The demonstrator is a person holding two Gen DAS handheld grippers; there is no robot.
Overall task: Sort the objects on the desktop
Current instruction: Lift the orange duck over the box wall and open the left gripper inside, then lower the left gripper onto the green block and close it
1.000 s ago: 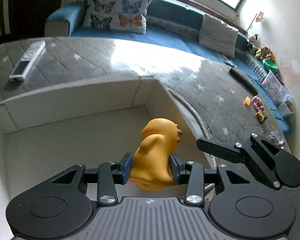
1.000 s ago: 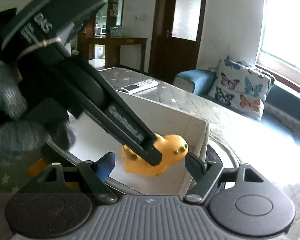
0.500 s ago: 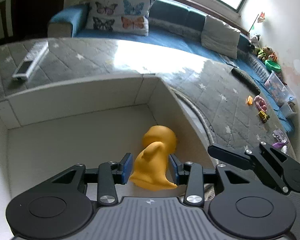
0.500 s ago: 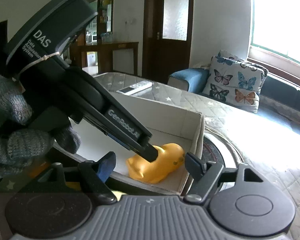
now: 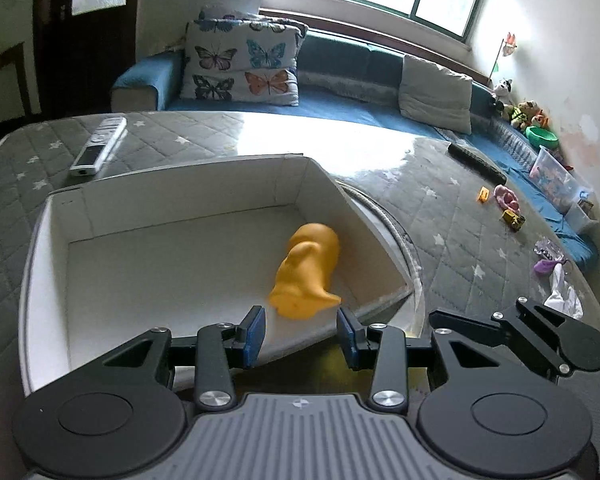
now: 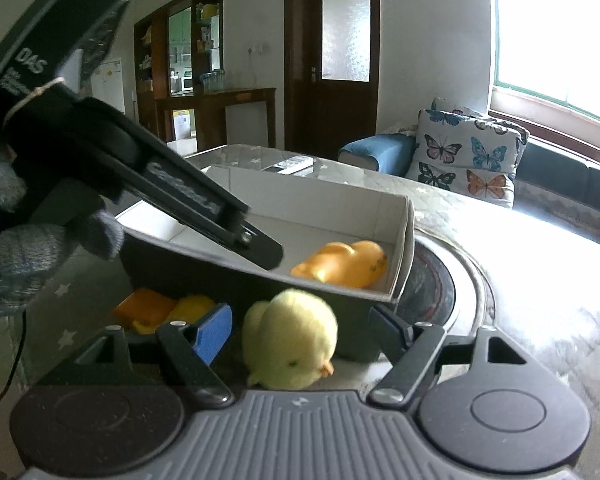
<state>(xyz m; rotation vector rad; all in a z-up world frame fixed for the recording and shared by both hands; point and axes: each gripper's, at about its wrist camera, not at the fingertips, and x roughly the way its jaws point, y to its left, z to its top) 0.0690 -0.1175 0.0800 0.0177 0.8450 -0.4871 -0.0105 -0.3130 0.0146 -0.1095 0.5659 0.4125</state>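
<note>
An orange rubber toy [image 5: 306,268] lies on its side inside the white cardboard box [image 5: 180,168], near the box's right wall. My left gripper [image 5: 302,336] hangs open just behind the toy, touching nothing. In the right wrist view the same toy [image 6: 340,264] rests in the box [image 6: 404,232], and the left gripper's finger [image 6: 260,246] reaches over the box, held by a gloved hand [image 6: 40,248]. A pale yellow plush chick [image 6: 292,336] sits on the table between the fingers of my right gripper [image 6: 300,332], which is open and clear of it.
Orange and yellow pieces [image 6: 160,310] lie beside the box's near wall. A white remote [image 5: 98,146] and a black remote [image 5: 478,164] lie on the quilted grey table. Small toys [image 5: 508,200] are scattered at far right. A round dark plate [image 6: 432,280] sits against the box.
The left gripper opened and let go of the orange toy, which tipped onto its side in the box. The left gripper pulled back. The plush chick came into view between the right gripper's fingers.
</note>
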